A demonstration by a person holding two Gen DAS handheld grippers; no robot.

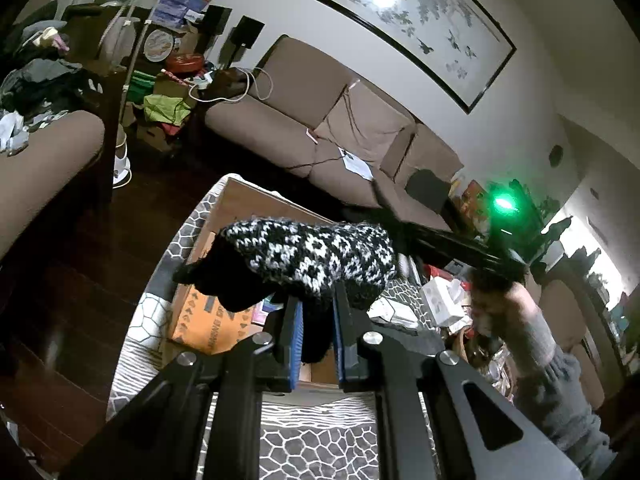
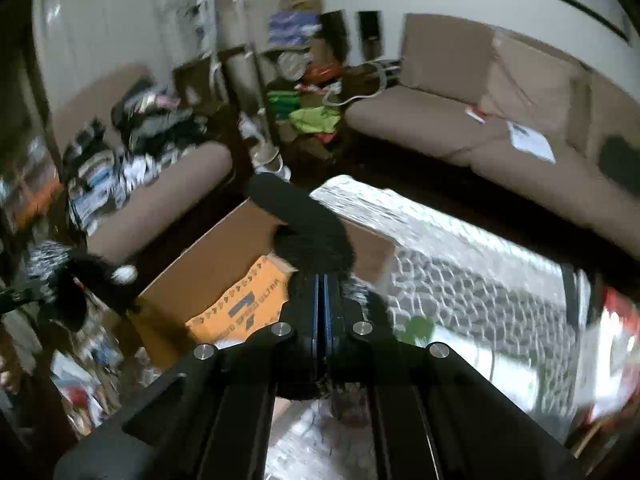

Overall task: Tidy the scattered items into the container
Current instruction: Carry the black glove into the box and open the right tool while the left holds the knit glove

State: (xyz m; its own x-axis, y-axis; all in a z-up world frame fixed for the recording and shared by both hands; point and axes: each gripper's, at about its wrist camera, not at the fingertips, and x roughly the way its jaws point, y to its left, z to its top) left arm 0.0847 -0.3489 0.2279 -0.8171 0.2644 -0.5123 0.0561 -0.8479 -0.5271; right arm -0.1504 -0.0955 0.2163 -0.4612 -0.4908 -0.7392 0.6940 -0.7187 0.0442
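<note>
1. A black-and-white patterned knitted woollen item, with a black lining hanging from it, is being held clamped between the fingers of the left gripper, above the open brown-and-orange cardboard box.
2. A soft black fuzzy fabric item is being pinched by the right gripper, whose fingers are pressed almost together on it, over the same box.
3. Both items are being judged light, limp and compressible, neither fragile nor slippery; sagging at the free ends is being expected.
4. A hold on a bunched fold near the middle is being judged best, as thin edges may slip out.
5. Counted: one patterned knit, one black fuzzy item, one cardboard box, two grippers.
6. The box is standing on a grey rug with a white honeycomb pattern, near a brown fabric sofa.
7. Whether more scattered items are lying on the rug cannot be told; the right view is blurred.
</note>
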